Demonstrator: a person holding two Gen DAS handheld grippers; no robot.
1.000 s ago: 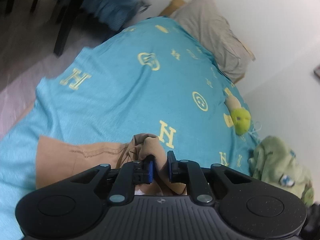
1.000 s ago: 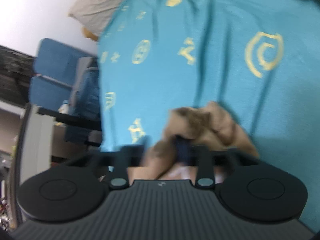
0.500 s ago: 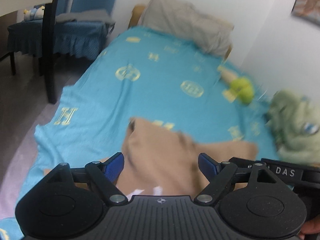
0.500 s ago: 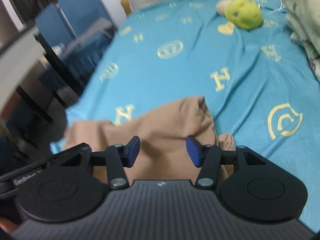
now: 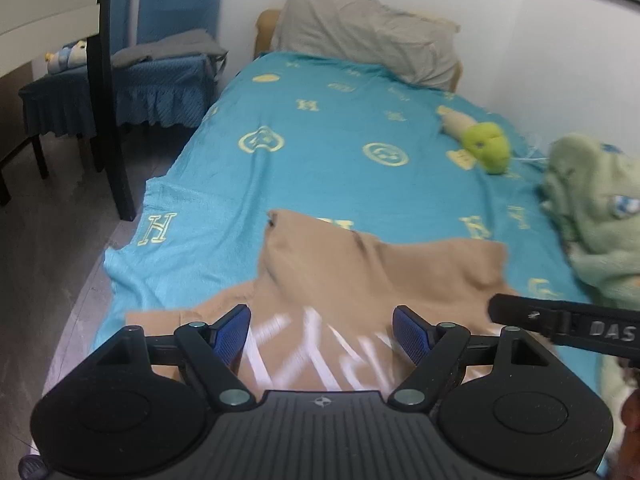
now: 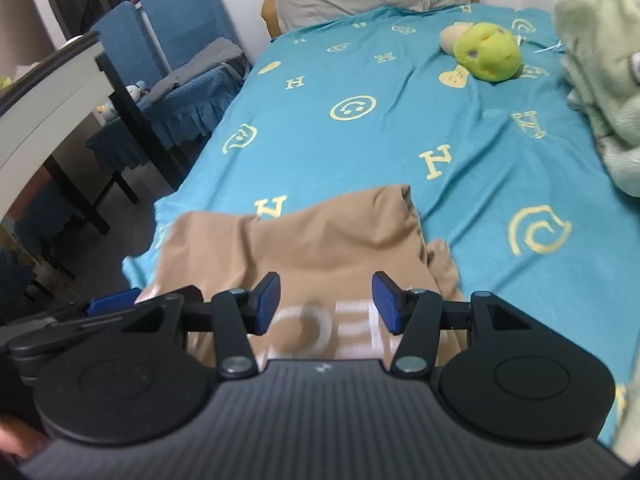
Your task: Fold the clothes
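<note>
Item: tan garment (image 5: pixel 360 280), white lettering, lying rumpled on the teal bedspread (image 5: pixel 320 152) near its foot edge. Your left gripper (image 5: pixel 322 332) hovers above it, fingers spread wide, gripping nothing. Your right gripper (image 6: pixel 326 300) likewise (gap narrower, also free). Nearby: green plush toy (image 6: pixel 488 54), grey pillow (image 5: pixel 368 52).

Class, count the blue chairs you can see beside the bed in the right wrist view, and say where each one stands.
2. One blue chair stands nearest the bed's head, with grey cloth on its seat; the second blue chair is just left of it, behind the white table. More may be hidden.
</note>
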